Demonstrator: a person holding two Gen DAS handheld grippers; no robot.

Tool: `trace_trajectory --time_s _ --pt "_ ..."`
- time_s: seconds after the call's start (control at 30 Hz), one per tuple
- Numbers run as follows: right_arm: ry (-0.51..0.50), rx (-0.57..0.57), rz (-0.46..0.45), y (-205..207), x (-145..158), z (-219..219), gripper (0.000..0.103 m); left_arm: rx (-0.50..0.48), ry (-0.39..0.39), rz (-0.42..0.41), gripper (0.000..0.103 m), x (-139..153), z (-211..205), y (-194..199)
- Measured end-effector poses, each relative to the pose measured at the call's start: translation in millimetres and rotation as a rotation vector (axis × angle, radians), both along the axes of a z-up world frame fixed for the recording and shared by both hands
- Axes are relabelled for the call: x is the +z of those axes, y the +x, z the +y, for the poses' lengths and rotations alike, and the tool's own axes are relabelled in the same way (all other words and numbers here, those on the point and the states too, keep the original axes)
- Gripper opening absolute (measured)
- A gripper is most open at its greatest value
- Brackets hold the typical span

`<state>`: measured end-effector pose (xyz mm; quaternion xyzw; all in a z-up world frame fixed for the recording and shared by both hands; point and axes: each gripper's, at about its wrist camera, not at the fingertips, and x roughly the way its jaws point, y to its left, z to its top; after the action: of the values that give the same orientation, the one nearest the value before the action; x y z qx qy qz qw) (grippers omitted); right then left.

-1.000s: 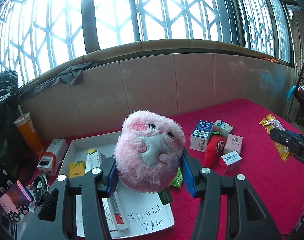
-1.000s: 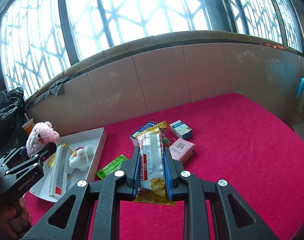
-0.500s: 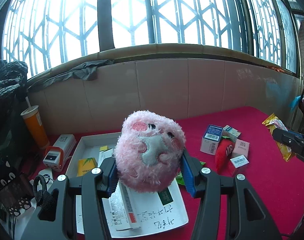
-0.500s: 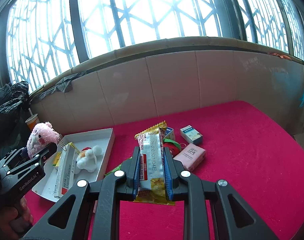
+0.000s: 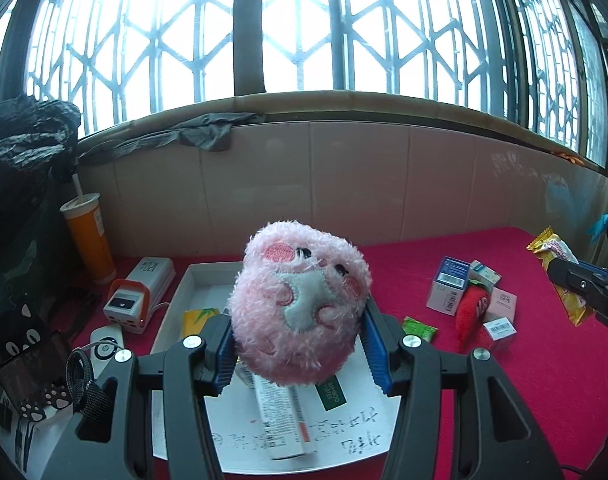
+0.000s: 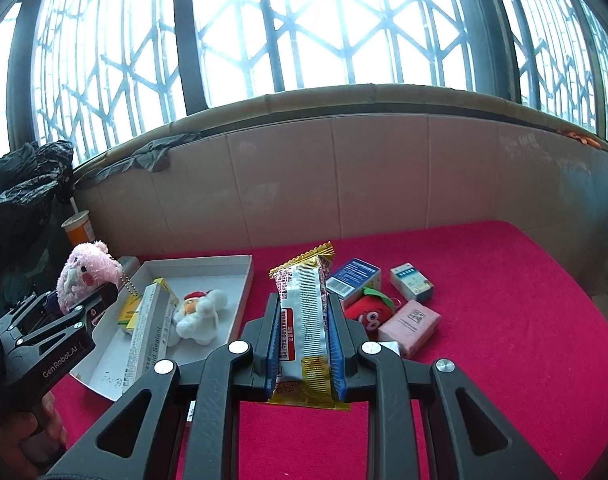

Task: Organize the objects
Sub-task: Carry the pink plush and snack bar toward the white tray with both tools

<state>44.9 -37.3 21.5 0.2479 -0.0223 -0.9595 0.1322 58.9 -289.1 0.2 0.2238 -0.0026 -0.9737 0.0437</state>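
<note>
Partly, pink plush toy [image 5: 300, 308] hides white tray [image 5: 176, 300] contents

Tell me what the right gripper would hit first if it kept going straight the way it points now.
Probably the blue box on the red cloth, just past the tip of the snack packet that the right gripper clamps. Depth is hard to judge, so the strawberry toy beside it might come first.

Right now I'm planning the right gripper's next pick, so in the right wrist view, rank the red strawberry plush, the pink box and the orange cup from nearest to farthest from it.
From the right gripper:
1. Red strawberry plush, just right of its fingers.
2. Pink box, further right, beside the plush.
3. Orange cup, far left by the wall.
</note>
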Motion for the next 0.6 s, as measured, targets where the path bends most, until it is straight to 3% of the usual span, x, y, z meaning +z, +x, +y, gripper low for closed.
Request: trace_trajectory --time_s 0.6 --pt "0.038 0.103 0.013 -7 7 -58 0.023 0.119 0.038 -0.016 0.053 -5 -58 1"
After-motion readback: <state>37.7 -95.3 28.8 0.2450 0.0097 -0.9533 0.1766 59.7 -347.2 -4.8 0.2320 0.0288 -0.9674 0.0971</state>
